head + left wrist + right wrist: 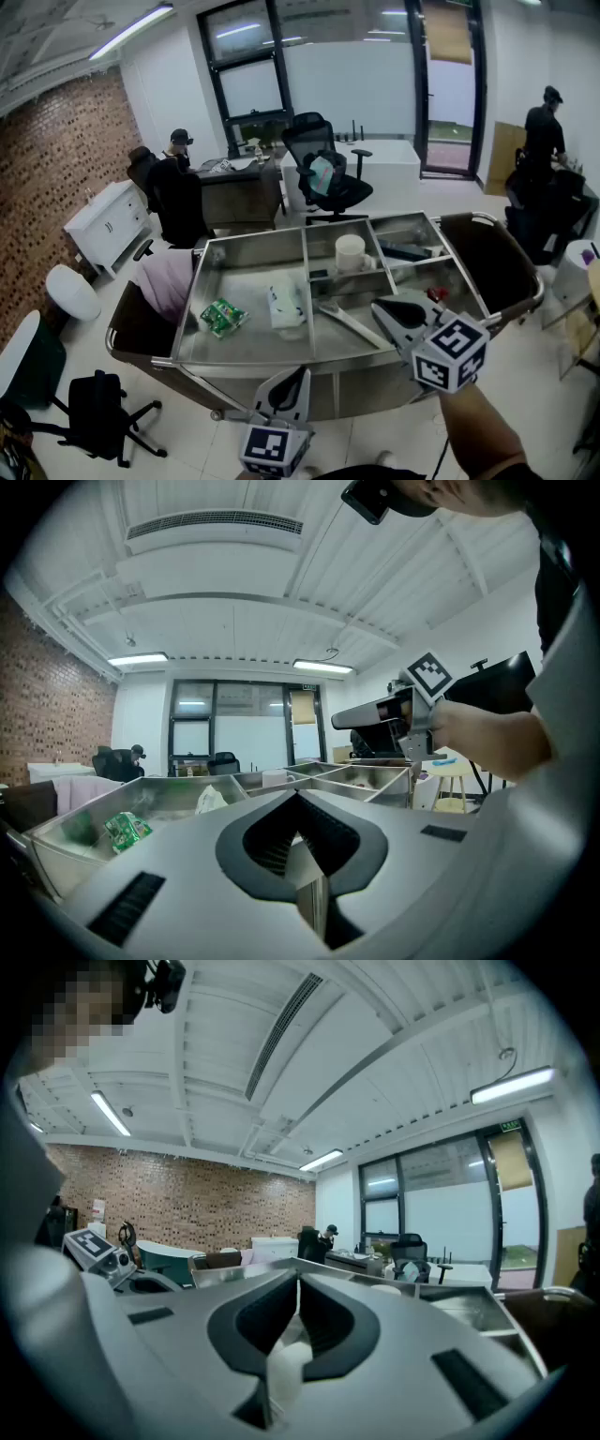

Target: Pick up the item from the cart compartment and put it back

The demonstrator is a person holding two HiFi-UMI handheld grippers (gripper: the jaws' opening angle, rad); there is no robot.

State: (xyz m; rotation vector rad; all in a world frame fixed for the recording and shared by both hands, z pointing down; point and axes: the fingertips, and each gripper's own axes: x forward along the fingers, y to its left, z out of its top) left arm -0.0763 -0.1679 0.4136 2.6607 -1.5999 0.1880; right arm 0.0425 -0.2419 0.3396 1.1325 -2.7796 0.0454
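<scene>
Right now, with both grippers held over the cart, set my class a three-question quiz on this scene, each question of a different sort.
1. True or false: the green packet lies in the big left compartment of the cart.
2. What does the right gripper hold? A) a white cup B) nothing C) a red clip
3. Fill in: the fingers of the left gripper are ____ (open or shut).
Key: 1 true; 2 B; 3 shut.

Black office chair [307,138], white cabinet [106,221]
</scene>
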